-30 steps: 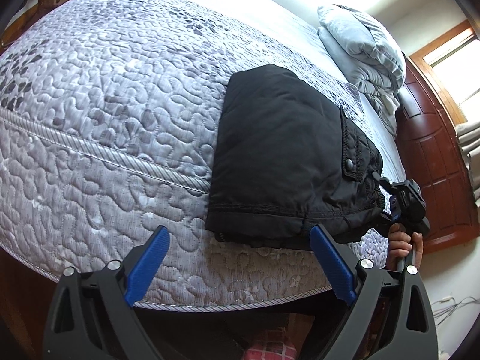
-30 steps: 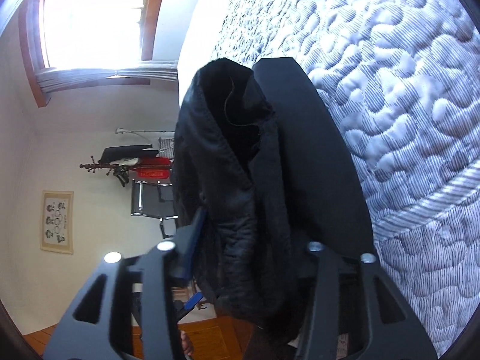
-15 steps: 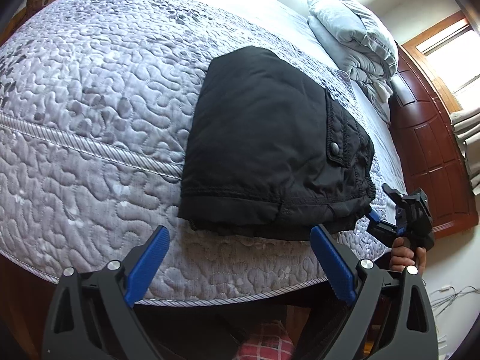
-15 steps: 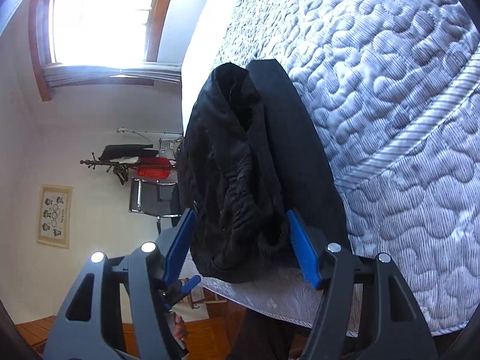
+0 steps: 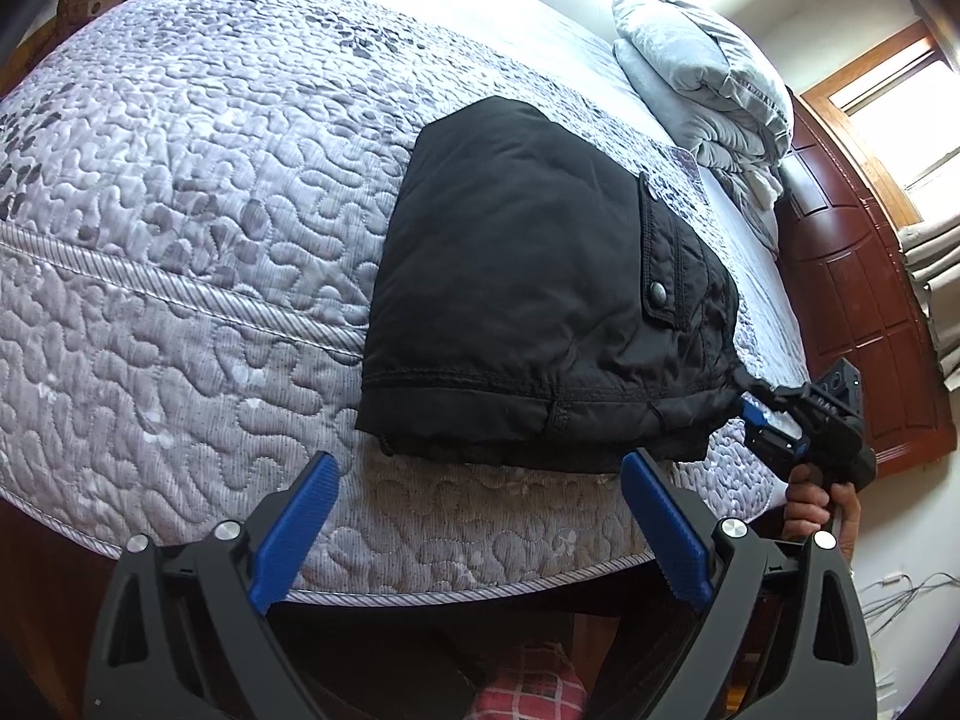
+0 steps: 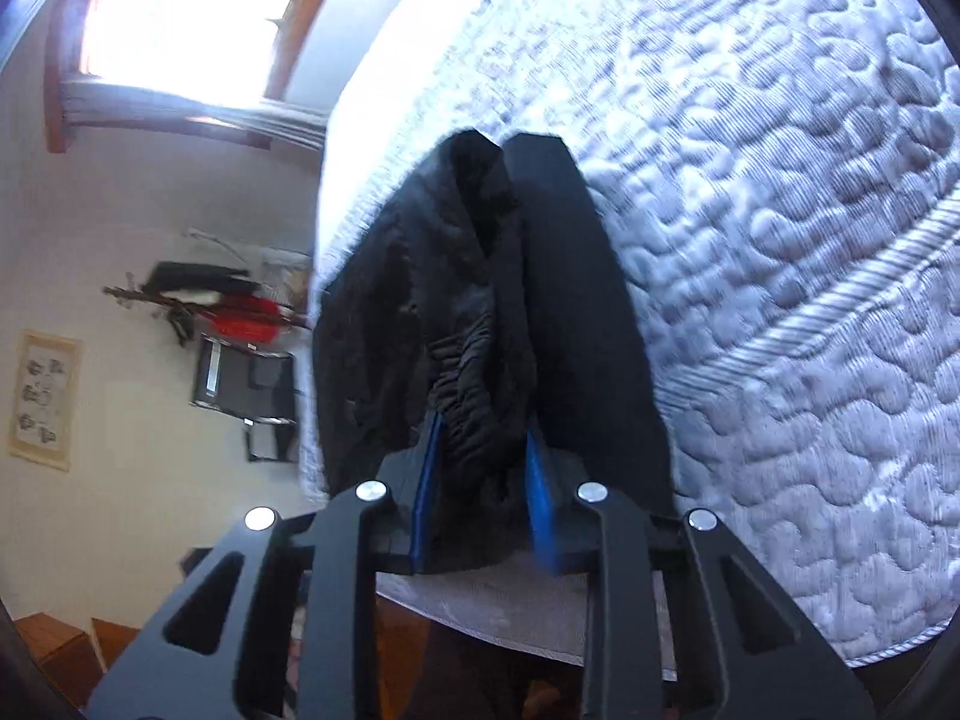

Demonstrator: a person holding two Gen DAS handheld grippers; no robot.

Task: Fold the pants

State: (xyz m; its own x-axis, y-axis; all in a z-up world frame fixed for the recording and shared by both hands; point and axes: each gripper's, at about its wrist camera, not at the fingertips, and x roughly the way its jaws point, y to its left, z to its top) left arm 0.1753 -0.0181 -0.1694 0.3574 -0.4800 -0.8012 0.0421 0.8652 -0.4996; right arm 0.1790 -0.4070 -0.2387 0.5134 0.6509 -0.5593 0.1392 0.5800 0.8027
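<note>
Right gripper taking hold of the folded pants at the bed's edge.

The left gripper [image 5: 480,522] hangs spread and empty just short of the black padded pants [image 5: 528,300], folded into a thick bundle on the quilted mattress [image 5: 180,240]. At the bundle's right end, the right gripper [image 6: 486,468] is closing on the gathered waistband. Next, probably, the left takes the near hem so both can lift or square it.

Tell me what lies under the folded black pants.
The black pants rest on the quilted grey bed cover, near the mattress edge. The cover directly beneath, and any inner folded layers, are hidden. The right gripper is closing on the bunched waist end.
</note>
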